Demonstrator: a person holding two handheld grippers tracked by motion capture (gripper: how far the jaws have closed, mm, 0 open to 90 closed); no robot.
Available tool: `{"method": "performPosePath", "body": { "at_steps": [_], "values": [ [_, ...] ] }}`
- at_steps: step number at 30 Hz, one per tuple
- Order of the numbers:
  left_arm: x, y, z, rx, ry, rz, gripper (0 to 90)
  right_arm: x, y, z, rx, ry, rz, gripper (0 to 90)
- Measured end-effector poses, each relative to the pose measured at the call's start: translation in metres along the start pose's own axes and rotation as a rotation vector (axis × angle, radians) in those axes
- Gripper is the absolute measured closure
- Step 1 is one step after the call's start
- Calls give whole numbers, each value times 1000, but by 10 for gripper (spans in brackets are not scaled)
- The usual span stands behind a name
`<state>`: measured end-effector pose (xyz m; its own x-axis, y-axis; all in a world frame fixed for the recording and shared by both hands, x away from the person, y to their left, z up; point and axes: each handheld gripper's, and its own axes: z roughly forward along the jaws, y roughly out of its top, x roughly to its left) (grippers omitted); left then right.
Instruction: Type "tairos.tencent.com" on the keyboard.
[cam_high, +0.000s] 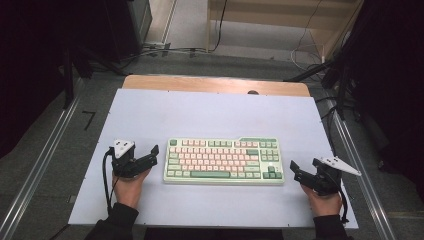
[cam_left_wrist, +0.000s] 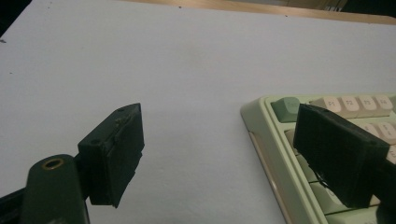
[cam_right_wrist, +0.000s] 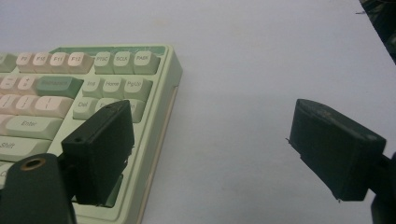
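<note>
A keyboard (cam_high: 223, 161), pale green with pink and cream keys, was laid flat near the middle of a white table (cam_high: 210, 115), its long side running from nine o'clock to three o'clock in the high view. The left gripper (cam_high: 152, 152) was held just beside the keyboard's short end at nine o'clock, and the right gripper (cam_high: 295, 170) near the opposite end at three o'clock, slightly toward the near edge of the table.

In the left gripper view, the left gripper (cam_left_wrist: 224, 161) was seen with its jaws spread wide; bare table was seen in the gap, and the keyboard's (cam_left_wrist: 280, 140) corner lay at three o'clock, partly behind one jaw. Whether that jaw touched the keys could not be told.

In the right gripper view, the right gripper (cam_right_wrist: 219, 154) was likewise spread wide, nothing being pinched. The keyboard (cam_right_wrist: 140, 79) lay at nine to ten o'clock, its edge partly covered by one jaw.
</note>
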<state>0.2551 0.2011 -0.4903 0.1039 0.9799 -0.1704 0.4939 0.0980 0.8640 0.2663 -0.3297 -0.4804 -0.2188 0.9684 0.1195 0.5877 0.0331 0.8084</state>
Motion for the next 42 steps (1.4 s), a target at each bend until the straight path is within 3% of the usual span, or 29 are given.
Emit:
{"method": "performPosePath", "body": {
  "at_steps": [9, 16, 21, 23, 25, 26, 32, 39, 42],
  "values": [
    [-11, 1, -2, -1, -34, 16, 180, 1, 0, 0, 4, -2, -3, 123],
    [-28, 4, 1, 6, -89, 51, 195, -2, -4, -3, 11, -13, -3, 123],
    [-41, 5, 6, 22, -118, 72, 254, -6, -7, -8, 12, -29, 12, 124],
    [-48, 5, 10, 36, -153, 89, 294, -7, -9, -10, 12, -36, 16, 124],
    [-50, 5, 12, 39, -163, 91, 333, -9, -10, -12, 9, -42, 22, 124],
    [-54, 6, 14, 40, -192, 101, 371, -10, -11, -13, 11, -46, 22, 124],
    [-62, 7, 20, 58, -232, 122, 511, -14, -15, -19, 14, -63, 34, 125],
    [-77, 8, 30, 94, -316, 172, 715, -20, -21, -26, 14, -85, 51, 127],
    [-90, 8, 37, 115, -353, 203, 783, -22, -23, -29, 12, -95, 62, 127]
  ]
}}
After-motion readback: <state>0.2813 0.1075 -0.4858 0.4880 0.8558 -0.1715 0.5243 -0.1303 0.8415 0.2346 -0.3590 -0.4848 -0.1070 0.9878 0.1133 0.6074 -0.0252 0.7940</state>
